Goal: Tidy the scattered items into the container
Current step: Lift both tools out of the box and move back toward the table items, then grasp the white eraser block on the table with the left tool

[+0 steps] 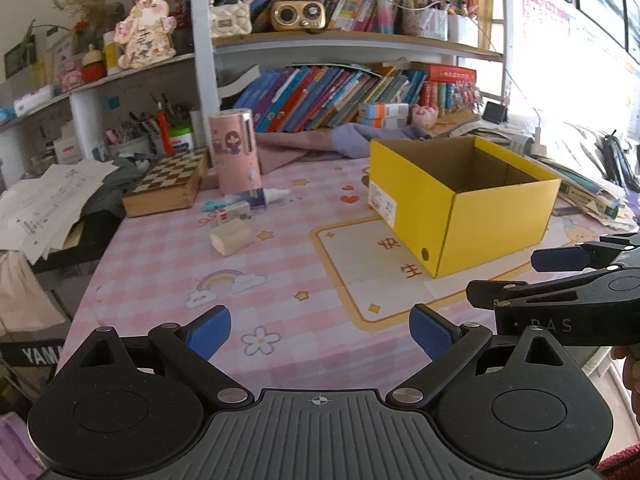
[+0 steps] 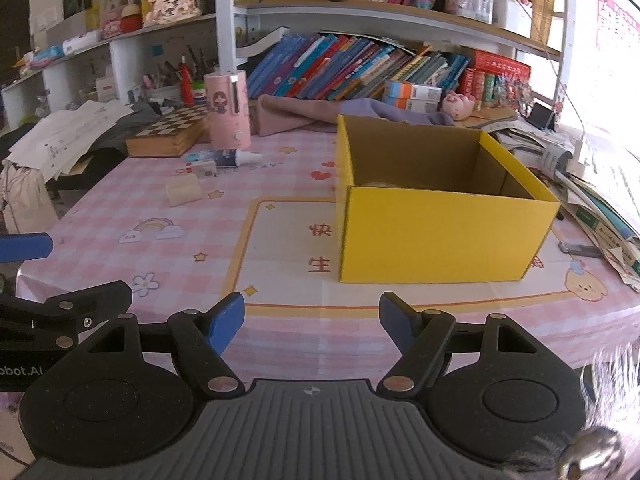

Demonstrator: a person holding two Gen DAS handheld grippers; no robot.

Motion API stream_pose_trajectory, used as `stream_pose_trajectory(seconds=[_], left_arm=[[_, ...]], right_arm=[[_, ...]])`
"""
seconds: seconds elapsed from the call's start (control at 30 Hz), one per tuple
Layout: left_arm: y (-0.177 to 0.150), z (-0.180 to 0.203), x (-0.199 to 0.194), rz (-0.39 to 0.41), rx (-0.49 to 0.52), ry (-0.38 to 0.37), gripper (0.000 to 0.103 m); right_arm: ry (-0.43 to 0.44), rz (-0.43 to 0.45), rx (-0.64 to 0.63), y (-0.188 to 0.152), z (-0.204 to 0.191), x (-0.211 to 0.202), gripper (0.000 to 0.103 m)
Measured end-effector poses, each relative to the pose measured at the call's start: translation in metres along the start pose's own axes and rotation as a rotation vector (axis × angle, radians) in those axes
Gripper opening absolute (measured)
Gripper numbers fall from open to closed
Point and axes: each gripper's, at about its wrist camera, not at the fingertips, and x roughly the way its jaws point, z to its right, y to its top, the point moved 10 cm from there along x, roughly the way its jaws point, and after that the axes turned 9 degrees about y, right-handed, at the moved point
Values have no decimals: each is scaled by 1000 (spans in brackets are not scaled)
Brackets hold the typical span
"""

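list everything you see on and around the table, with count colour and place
box: 1, yellow, open, right of table centre
wooden block: 1, pale, left of the box
small bottle: 1, blue and white, lying behind the block
small carton: 1, white and red, between block and bottle
pink cylinder: 1, upright behind the bottle
chessboard case: 1, wooden, far left
tablecloth: 1, pink check
books: many, mixed colours, shelf behind
left tool: 1, black, blue pads, open
right tool: 1, same, open
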Motion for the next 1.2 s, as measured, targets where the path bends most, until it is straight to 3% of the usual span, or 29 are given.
stream_pose_trajectory(seconds=[0.63, 1.2], left_arm=[[0, -51, 1, -2, -100, 129, 98], [24, -69, 44, -4, -99, 154, 98]], right_arm=[[127, -5, -121, 23, -52, 25, 73], [157, -5, -148, 50, -59, 69, 71]])
